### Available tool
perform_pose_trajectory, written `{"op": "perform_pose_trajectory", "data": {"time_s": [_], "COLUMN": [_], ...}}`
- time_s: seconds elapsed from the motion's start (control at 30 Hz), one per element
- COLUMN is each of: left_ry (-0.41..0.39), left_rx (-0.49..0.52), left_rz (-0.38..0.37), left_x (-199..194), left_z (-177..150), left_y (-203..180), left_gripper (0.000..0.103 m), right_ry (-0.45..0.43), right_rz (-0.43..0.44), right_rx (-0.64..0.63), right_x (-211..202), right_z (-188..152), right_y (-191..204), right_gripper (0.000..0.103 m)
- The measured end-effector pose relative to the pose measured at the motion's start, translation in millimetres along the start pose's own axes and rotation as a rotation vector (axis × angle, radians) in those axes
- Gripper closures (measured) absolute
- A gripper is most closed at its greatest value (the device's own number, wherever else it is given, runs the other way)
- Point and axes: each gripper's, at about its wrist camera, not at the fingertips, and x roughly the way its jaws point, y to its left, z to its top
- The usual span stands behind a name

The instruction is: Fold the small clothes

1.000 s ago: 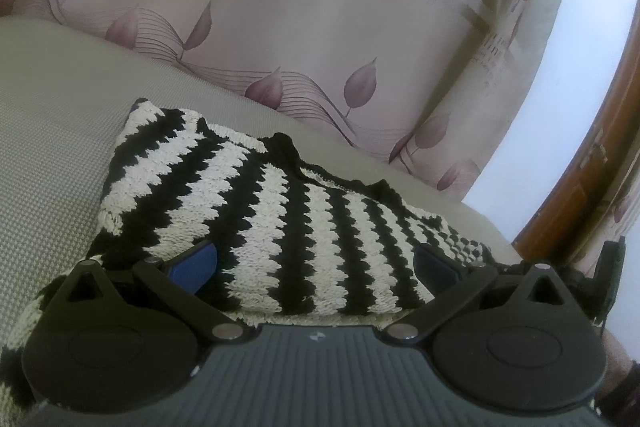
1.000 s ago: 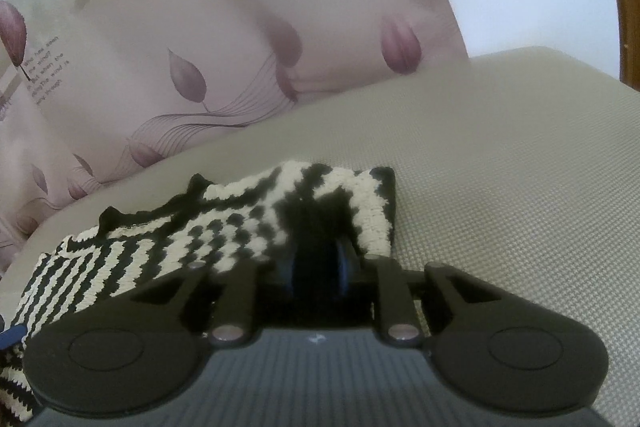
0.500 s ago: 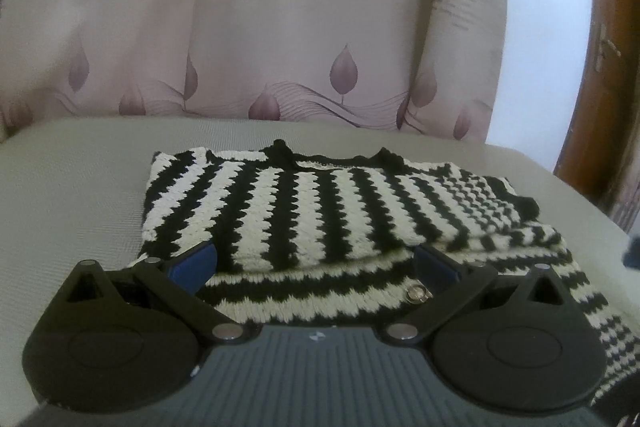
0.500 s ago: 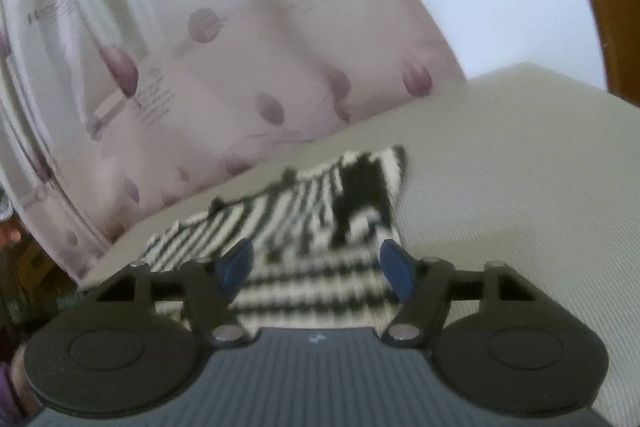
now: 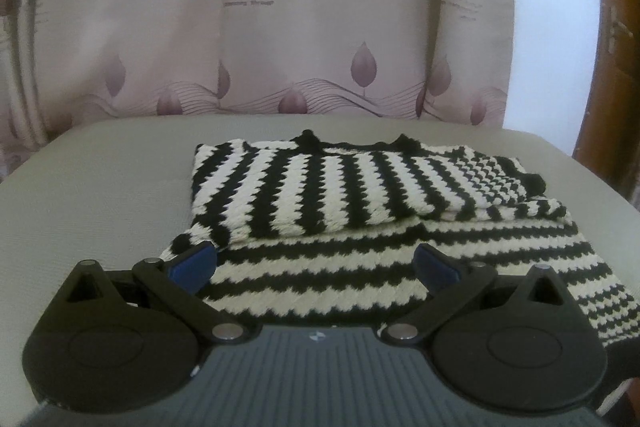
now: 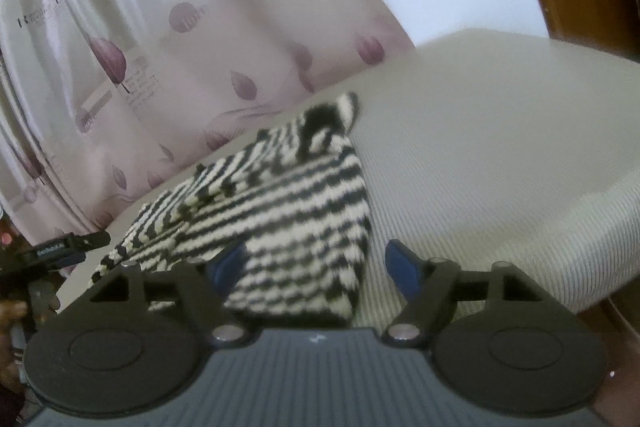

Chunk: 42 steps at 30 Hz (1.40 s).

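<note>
A black-and-white striped knit garment point(image 5: 360, 211) lies on a grey-beige cushion point(image 5: 92, 195), one part folded over the rest so its stripes cross the lower layer's. My left gripper point(image 5: 316, 265) hovers at the garment's near edge with its blue pads wide apart and gripping nothing. In the right wrist view the same garment point(image 6: 288, 211) fills the middle. My right gripper point(image 6: 316, 267) is at its near right corner, jaws opening. The corner shows between the fingers, but the pads do not press it.
A pink curtain point(image 5: 320, 39) with leaf prints hangs behind the cushion. A brown wooden door frame point(image 5: 612, 67) stands at the right. The cushion's right edge point(image 6: 560, 255) drops off near my right gripper. A black tool body point(image 6: 56, 251) shows at the left edge.
My right gripper went from shut on the garment's folded edge to open and drew back from it. My left gripper also pulled back and levelled out, staying open.
</note>
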Motion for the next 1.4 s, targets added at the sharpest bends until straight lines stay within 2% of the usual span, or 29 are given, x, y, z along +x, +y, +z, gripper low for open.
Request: {"op": "perform_pose_trajectory", "data": {"time_s": [0.3,0.47,0.57,0.67,0.8,0.9,1.0,1.03,1.1,1.17,1.23,1.33,1.4], "left_ry": [0.024,0.053,0.075,0.119,0.193,0.182,0.187,0.189,0.197,0.186,0.179,0.183,0.184], "left_rx": [0.002,-0.114,-0.171,-0.233,-0.286,-0.266,-0.332,-0.342,-0.359,-0.381,-0.409,-0.452,-0.451], "left_rz": [0.046,-0.02,-0.041,-0.099,-0.189,-0.251,-0.342,-0.373,-0.417,-0.433,-0.467,-0.499,-0.511], "left_x": [-14,-27,-37,-41,-38,-45,-50,-51,-52,-52,-49,-46,-43], "left_z": [-13,-21,-27,-33,-47,-52,-59,-62,-66,-70,-74,-75,-73], "left_y": [15,61,96,126,141,139,139,138,136,138,143,148,149], "left_gripper": [0.0,0.0,0.011,0.019,0.022,0.023,0.026,0.029,0.048,0.054,0.054,0.054,0.054], "right_ry": [-0.007,-0.008,-0.004,-0.004,-0.008,-0.008,0.004,0.011,0.019,0.029,0.032,0.045,0.066], "right_rz": [-0.013,-0.023,-0.007,0.017,0.043,0.071,0.121,0.13,0.146,0.174,0.194,0.187,0.213], "right_rx": [-0.011,-0.034,-0.021,0.001,0.005,0.012,0.069,0.09,0.143,0.18,0.198,0.146,0.137], "right_x": [-2,-2,-4,-5,-4,-6,-11,-13,-16,-18,-18,-17,-15], "right_z": [-12,-16,-16,-16,-17,-18,-15,-13,-9,-8,-9,-9,-10], "right_y": [5,8,6,3,3,-2,-14,-18,-27,-34,-37,-31,-27], "right_gripper": [0.021,0.021,0.017,0.013,0.008,0.008,0.008,0.008,0.008,0.008,0.008,0.008,0.01]}}
